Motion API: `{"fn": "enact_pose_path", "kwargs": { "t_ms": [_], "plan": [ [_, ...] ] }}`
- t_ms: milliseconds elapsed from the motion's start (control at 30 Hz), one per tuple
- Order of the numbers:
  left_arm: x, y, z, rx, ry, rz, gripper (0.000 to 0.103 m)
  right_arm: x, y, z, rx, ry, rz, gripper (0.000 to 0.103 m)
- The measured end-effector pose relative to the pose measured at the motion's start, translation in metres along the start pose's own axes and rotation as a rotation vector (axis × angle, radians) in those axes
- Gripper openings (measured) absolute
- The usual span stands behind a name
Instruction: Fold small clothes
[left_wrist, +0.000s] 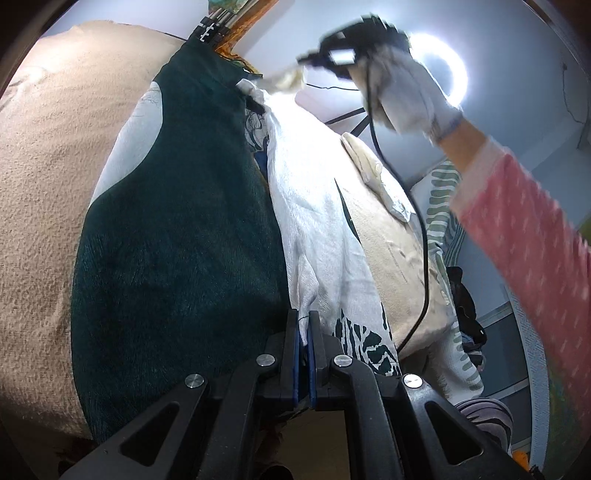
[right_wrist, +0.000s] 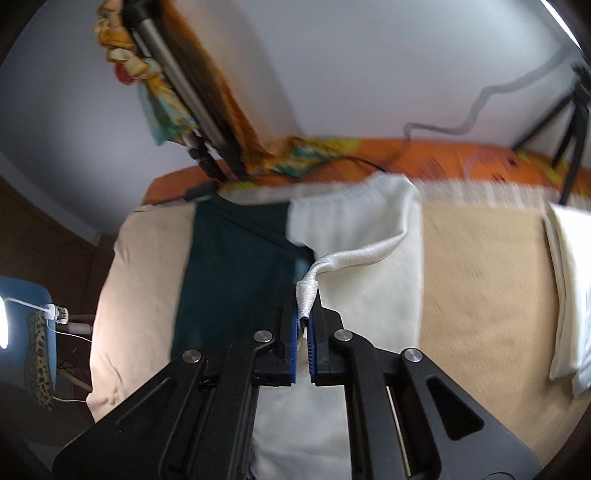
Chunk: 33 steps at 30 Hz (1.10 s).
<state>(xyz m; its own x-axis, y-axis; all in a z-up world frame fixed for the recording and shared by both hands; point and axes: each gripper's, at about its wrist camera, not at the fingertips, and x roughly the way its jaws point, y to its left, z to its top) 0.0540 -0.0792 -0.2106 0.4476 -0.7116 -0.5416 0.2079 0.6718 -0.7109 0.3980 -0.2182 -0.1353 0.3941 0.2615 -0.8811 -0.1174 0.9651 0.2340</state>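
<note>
Fingers of both the left gripper (left_wrist: 303, 325) and right gripper (right_wrist: 304, 302) pinch the white garment (right_wrist: 365, 266).

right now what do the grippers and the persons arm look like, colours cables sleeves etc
The left gripper and right gripper share one build: matte black angular linkage arms with cut-out slots, round silver pivot bolts, blue ridged finger pads. A black cable hangs from the right one. The right hand wears a white glove; its sleeve is pink with white flecks.
</note>
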Motion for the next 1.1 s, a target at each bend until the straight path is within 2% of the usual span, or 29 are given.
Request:
{"fn": "enact_pose_path", "kwargs": {
  "t_ms": [200,467,533,567,667,700,833,933,1100],
  "plan": [
    [0.001,-0.001,0.000,0.006,0.001,-0.002,0.000,0.042,0.042,0.034,-0.055,0.014,-0.020,0.005],
    [0.002,-0.003,-0.002,0.006,0.003,-0.001,0.000,0.120,0.055,0.030,-0.049,0.079,-0.050,0.006],
    [0.001,-0.003,-0.001,0.010,0.005,0.003,0.000,0.127,0.054,0.028,-0.045,0.113,-0.043,0.010],
    [0.000,-0.004,0.000,0.013,0.004,0.006,0.000,0.125,0.053,0.027,-0.040,0.123,-0.033,0.018],
    [0.000,-0.007,-0.002,0.028,-0.001,0.017,0.000,0.090,0.049,0.024,-0.047,0.065,-0.004,0.035],
    [0.000,-0.008,-0.002,0.032,-0.003,0.019,0.000,0.072,0.047,0.021,-0.050,0.042,0.007,0.038],
    [-0.004,-0.020,-0.003,0.076,-0.024,0.026,0.000,-0.006,0.032,-0.010,-0.044,-0.017,0.072,0.038],
    [-0.009,-0.032,-0.005,0.123,-0.054,0.033,0.000,-0.066,0.014,-0.055,-0.021,-0.053,0.097,0.042],
    [-0.014,-0.042,-0.009,0.166,-0.078,0.062,0.000,-0.130,-0.017,-0.176,-0.008,-0.043,0.048,0.043]
  ]
}}
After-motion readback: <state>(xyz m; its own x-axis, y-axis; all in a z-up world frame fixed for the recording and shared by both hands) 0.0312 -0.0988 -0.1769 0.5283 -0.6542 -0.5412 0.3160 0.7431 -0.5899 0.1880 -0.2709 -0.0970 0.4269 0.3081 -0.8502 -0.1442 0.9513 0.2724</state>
